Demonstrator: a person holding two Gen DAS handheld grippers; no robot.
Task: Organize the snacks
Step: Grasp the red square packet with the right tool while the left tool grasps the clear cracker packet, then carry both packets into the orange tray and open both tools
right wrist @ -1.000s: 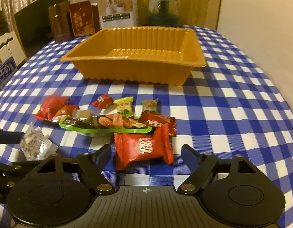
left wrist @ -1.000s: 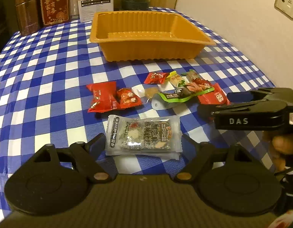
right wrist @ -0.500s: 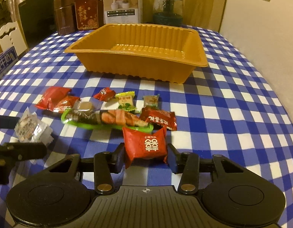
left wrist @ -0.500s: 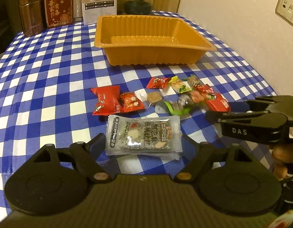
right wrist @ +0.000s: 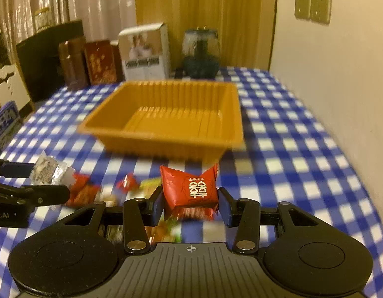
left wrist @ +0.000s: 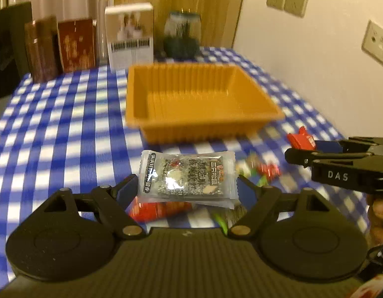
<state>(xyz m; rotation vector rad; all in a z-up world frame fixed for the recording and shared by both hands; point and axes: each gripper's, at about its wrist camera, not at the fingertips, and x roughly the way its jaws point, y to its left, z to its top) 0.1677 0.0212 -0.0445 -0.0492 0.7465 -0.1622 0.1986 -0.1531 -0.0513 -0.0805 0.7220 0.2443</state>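
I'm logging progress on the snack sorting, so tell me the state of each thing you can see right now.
Left gripper: shut on the clear snack packet, lifted.
Right gripper: shut on the red candy, lifted.
Orange tray: empty, upright.
Loose snacks: on the checked tablecloth, outside the tray.

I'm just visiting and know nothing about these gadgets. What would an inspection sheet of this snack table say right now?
Surface: blue-and-white checked tablecloth.
Job's things: orange tray, nothing seen inside; clear grey snack packet and red candy, both lifted; loose snacks on the cloth.
Clutter: white box, dark red boxes, glass jar at the far edge.
Grippers: left gripper fingers closed on the packet; right gripper fingers closed on the red candy.
Cables: nothing seen.
Surroundings: wall sockets, curtains, cream wall.
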